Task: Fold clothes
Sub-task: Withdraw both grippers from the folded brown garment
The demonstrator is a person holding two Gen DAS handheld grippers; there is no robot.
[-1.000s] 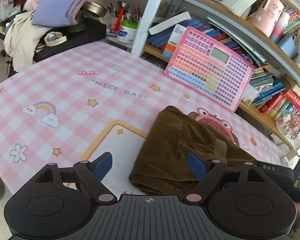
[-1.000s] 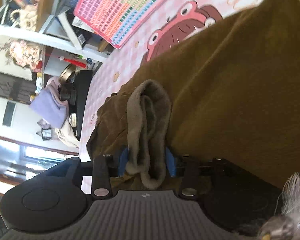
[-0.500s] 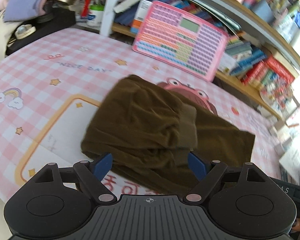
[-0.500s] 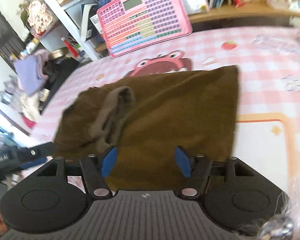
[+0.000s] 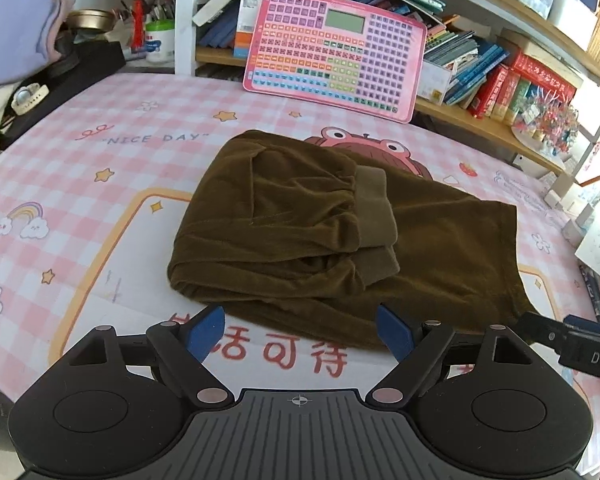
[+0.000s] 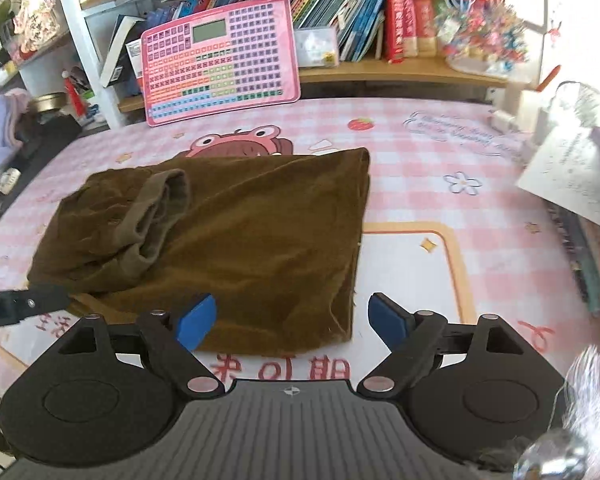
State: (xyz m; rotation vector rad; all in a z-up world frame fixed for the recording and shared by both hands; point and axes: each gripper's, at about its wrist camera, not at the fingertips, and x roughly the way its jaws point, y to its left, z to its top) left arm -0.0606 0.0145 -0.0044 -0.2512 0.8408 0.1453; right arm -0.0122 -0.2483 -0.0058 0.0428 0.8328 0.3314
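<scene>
A dark olive-brown garment lies partly folded on the pink checked tablecloth, its ribbed cuffs resting on top of the fabric. My left gripper hovers open just before the garment's near edge, nothing between its blue pads. My right gripper hangs over the garment's near right corner; its jaws are opening and hold nothing. Each gripper's tip shows at the other view's edge.
A pink toy keyboard leans against a bookshelf at the back of the table. Papers and notebooks lie at the right edge. A lilac cloth pile and pen cup stand far left.
My right gripper let go of the ribbed cuff, opened and pulled back toward the near edge. The left view swung right, bringing the garment to its centre.
</scene>
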